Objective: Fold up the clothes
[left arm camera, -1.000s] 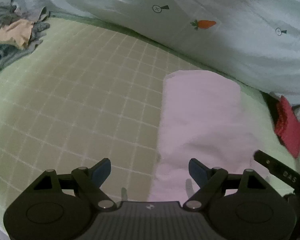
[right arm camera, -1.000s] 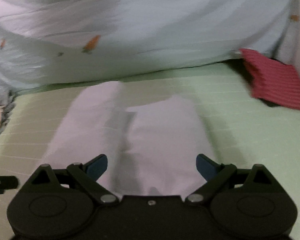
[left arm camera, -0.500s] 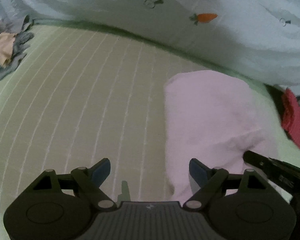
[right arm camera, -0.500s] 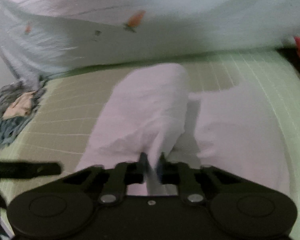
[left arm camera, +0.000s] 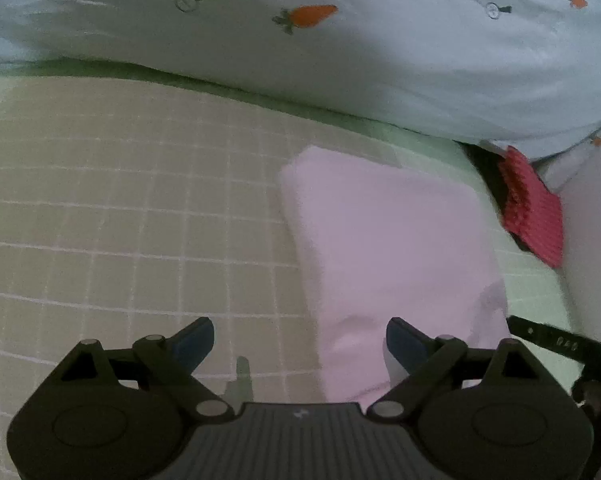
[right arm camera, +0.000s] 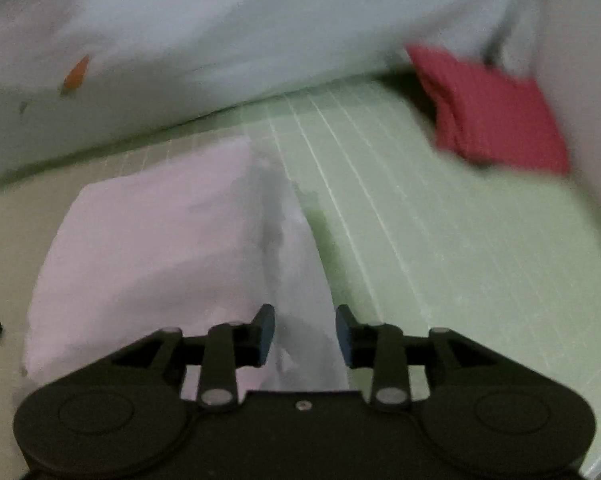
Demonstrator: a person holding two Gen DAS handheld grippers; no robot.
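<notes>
No legible text or labels.

The right gripper (right arm camera: pixel 304 330), clamped on the pale pink cloth garment (right arm camera: pixel 160 248) half a second ago, now stands parted, the garment's folded-over half lying flat.

A bedroom in a home. The work surface is a bed with a green checked sheet (left arm camera: pixel 140 200); a pale duvet printed with carrots (left arm camera: pixel 340 40) is bunched along its far edge, a pink garment (left arm camera: pixel 388 248) and a red knit (left arm camera: pixel 532 216) lying below it.
</notes>
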